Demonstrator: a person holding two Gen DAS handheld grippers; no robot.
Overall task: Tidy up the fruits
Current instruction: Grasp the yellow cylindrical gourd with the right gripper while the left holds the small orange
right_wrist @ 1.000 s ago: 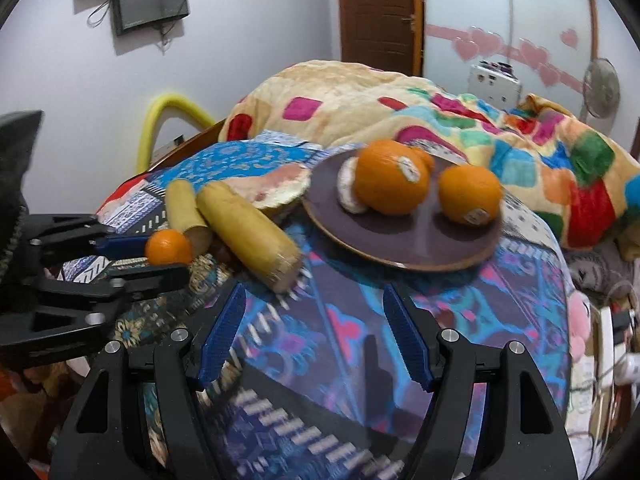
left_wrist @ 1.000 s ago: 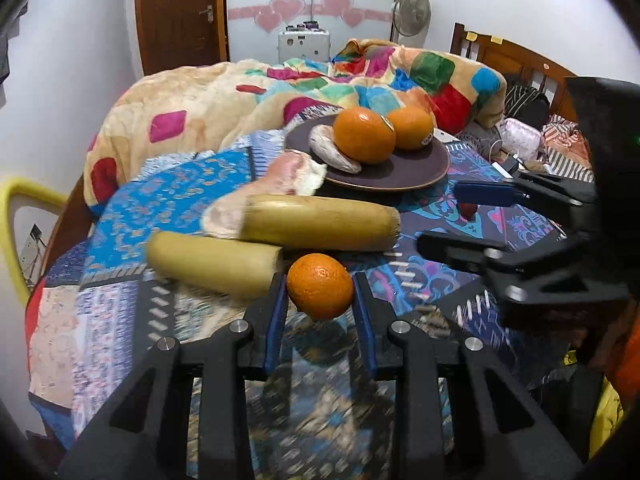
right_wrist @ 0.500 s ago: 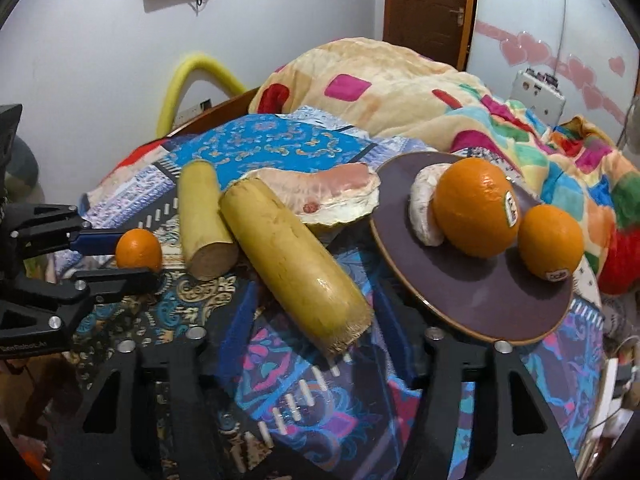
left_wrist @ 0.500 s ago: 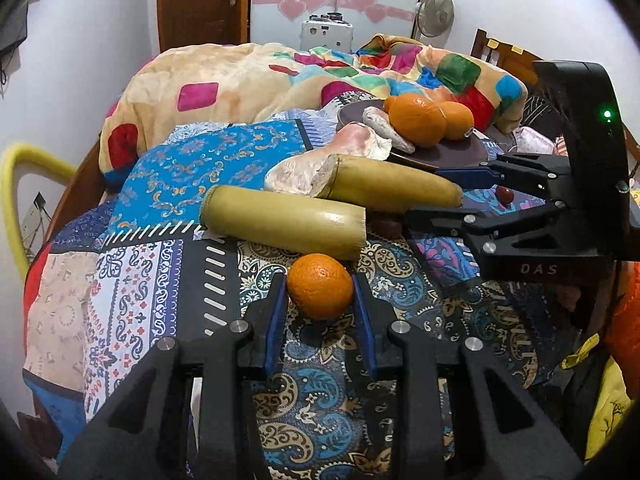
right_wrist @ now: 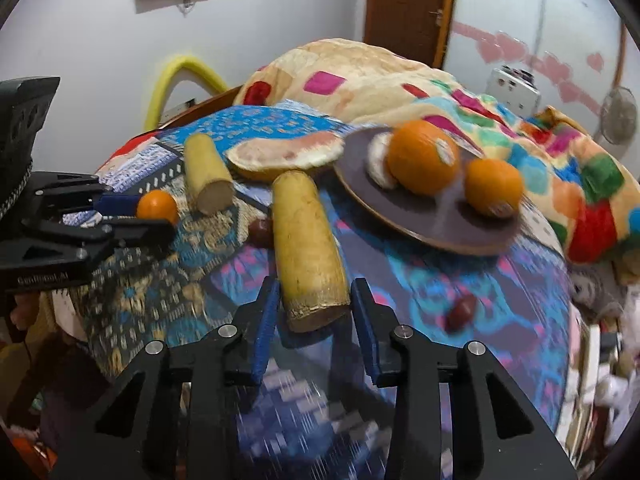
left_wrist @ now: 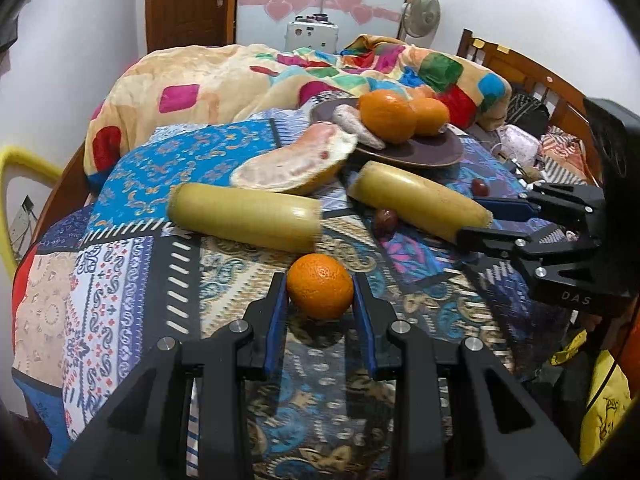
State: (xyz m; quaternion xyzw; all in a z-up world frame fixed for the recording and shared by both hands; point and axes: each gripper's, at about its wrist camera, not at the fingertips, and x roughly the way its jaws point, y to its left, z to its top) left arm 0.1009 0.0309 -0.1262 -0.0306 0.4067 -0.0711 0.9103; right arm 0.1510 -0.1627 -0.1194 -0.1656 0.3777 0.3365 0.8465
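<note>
The left gripper (left_wrist: pixel 320 300) pinches a small orange (left_wrist: pixel 320 286) just above the bed (left_wrist: pixel 120 280). The right gripper (right_wrist: pixel 314 312) brackets a yellow cane (right_wrist: pixel 308 252) end, fingers not visibly touching — closing off-centre could roll it aside.
</note>
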